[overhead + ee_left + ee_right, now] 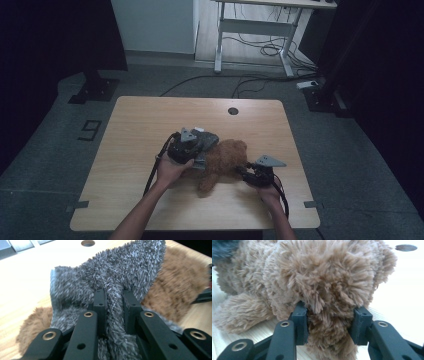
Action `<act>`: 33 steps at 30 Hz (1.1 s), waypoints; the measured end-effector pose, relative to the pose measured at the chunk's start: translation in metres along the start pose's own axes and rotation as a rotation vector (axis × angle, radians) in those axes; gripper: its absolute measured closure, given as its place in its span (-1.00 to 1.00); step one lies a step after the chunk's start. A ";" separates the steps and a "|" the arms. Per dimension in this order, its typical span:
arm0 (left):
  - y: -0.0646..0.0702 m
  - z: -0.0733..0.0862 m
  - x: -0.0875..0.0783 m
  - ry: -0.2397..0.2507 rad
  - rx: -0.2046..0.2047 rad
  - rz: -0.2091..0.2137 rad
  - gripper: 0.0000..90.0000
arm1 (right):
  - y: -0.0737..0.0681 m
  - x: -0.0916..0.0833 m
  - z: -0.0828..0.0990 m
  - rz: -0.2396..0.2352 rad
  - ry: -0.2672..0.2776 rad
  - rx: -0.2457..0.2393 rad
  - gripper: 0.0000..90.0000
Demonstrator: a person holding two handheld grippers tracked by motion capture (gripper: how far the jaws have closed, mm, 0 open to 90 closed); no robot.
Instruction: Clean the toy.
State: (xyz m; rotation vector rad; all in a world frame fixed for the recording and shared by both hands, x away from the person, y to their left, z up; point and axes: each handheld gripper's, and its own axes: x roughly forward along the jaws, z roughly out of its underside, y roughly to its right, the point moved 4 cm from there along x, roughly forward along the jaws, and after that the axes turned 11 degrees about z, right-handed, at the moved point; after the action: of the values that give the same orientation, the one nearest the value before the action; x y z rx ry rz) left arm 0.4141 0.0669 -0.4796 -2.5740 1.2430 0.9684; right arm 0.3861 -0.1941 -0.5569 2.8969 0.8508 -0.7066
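Brown plush bear, label-free fur

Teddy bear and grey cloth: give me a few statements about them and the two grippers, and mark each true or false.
1. The left gripper pinches a fold of the grey cloth. True.
2. The right gripper hangs open above the table, touching nothing. False: its jaws clamp the brown fur of the teddy bear.
3. The teddy bear lies on the wooden table. True.
4. The grey cloth lies at the far edge of the table, well apart from the bear. False: it lies against the bear.
5. A round hole sits in the table top beyond the bear. True.
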 end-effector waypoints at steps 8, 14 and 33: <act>0.000 0.015 -0.002 0.031 -0.020 0.013 0.70 | 0.000 -0.001 0.000 -0.008 -0.006 0.022 -0.05; 0.005 0.028 -0.005 0.060 -0.011 0.023 0.71 | 0.003 -0.005 0.000 -0.017 -0.034 0.048 -0.33; 0.021 0.048 -0.013 0.135 -0.004 0.033 0.71 | -0.010 0.006 -0.013 -0.036 -0.031 0.124 -0.30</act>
State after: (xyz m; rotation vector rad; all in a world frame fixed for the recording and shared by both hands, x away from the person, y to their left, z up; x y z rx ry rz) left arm 0.3691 0.0795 -0.5066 -2.6690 1.3208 0.8154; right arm 0.3903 -0.1805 -0.5467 2.9768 0.8883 -0.8347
